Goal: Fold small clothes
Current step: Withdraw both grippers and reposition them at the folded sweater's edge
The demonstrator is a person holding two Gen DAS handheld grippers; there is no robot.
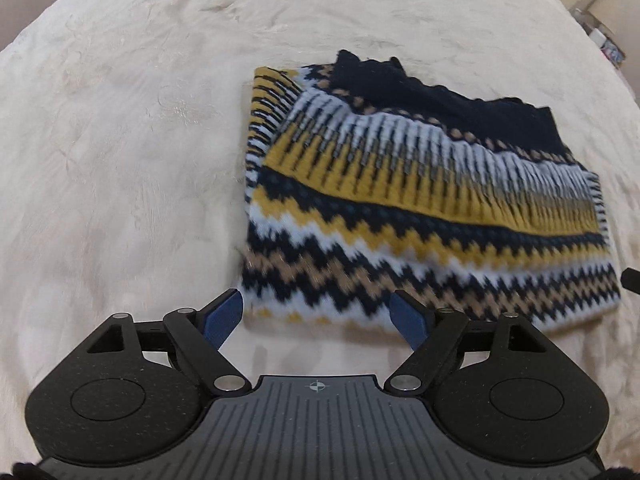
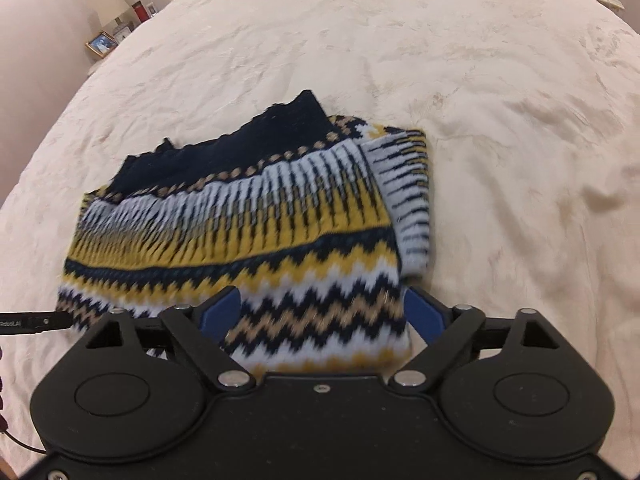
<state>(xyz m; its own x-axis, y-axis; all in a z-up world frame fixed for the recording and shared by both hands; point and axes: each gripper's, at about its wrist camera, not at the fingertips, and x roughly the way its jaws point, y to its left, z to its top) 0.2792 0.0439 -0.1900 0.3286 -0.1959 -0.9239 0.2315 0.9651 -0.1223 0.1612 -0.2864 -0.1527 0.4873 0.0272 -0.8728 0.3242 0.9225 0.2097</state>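
While the left gripper is held with its jaws spread and nothing pinched, the near corner of the folded sweater is framed between them. The right gripper is likewise spread wide around the sweater's near edge, unpressed. The sweater is laid flat on the cream bed.

Sweater with navy, mustard, white, tan zigzags on cream blanket.
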